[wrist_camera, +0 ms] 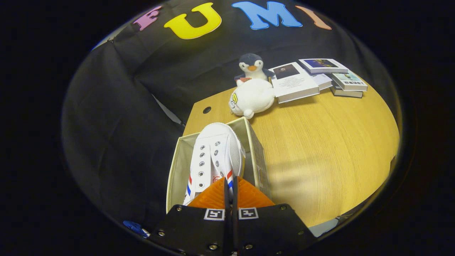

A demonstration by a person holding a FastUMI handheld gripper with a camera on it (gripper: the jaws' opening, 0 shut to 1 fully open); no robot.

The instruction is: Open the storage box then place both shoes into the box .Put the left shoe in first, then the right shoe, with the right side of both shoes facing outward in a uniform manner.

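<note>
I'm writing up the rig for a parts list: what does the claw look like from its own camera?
The claw has two wedge-shaped ribbed fingers tapering forward to meet. Each sits on a flat black mounting plate fastened with small silver screws, and each plate carries a square black-and-white fiducial marker near the inner edge. No cables or sleeve are visible.

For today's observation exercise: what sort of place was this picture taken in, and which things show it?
Probably a staged booth set up like a home desk: a wooden table against a black cloth wall, with books and plush toys on it. The gripper, fingers nearly together, holds a white shoe in an open box.
</note>
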